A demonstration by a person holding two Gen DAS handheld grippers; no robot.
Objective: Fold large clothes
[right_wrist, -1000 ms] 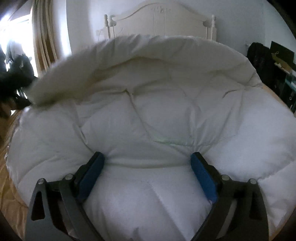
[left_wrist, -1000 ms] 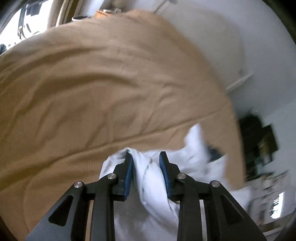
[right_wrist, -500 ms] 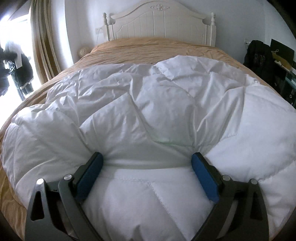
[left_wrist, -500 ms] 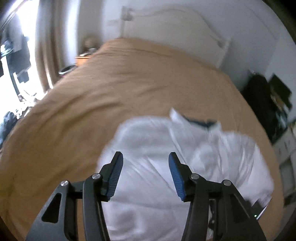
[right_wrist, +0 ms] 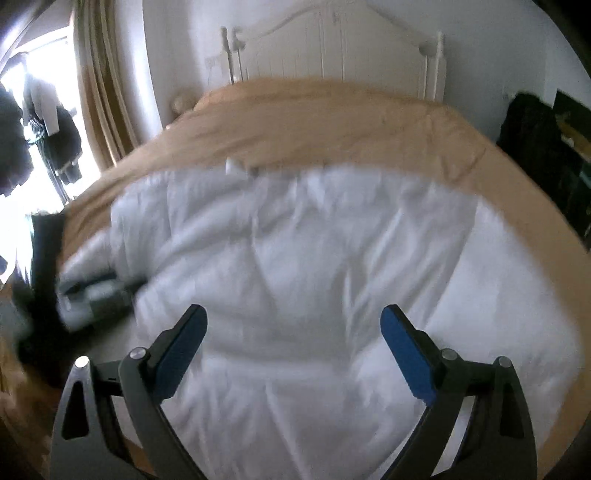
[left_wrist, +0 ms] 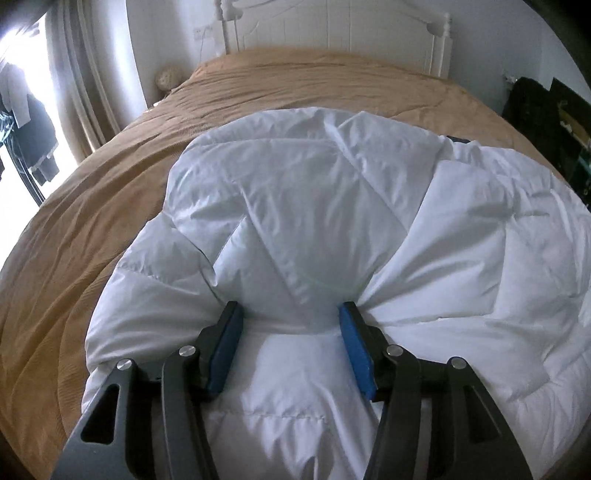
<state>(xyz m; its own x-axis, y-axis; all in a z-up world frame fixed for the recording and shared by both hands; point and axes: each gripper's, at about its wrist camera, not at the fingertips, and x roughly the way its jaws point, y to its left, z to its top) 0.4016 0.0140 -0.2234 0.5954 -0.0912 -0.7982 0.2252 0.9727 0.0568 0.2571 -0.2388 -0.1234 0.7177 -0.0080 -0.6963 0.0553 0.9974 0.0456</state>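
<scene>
- The white padded garment [left_wrist: 332,229] lies spread over the near half of the tan bedspread [left_wrist: 110,206], its far edge short of the headboard [left_wrist: 332,33], laid flat so a fold can be made on the bed
- The left gripper [left_wrist: 291,314] has its blue pads [left_wrist: 227,347] on either side of a bunched ridge near the garment's near edge; cloth puckers toward the right-hand pad, so I judge it pinched there, likely to lift a layer over. Its jaws have just been opening, with cloth between them
- The right gripper [right_wrist: 293,325] stands wide with nothing between its pads, above the garment's near part and seemingly clear of it, probably freed for a new hold
- The right wrist view is smeared; a dark shape at the garment's left edge cannot be made out
- Sleeves and collar are hard to tell apart, and the garment's near edge is cut off behind the grippers
</scene>
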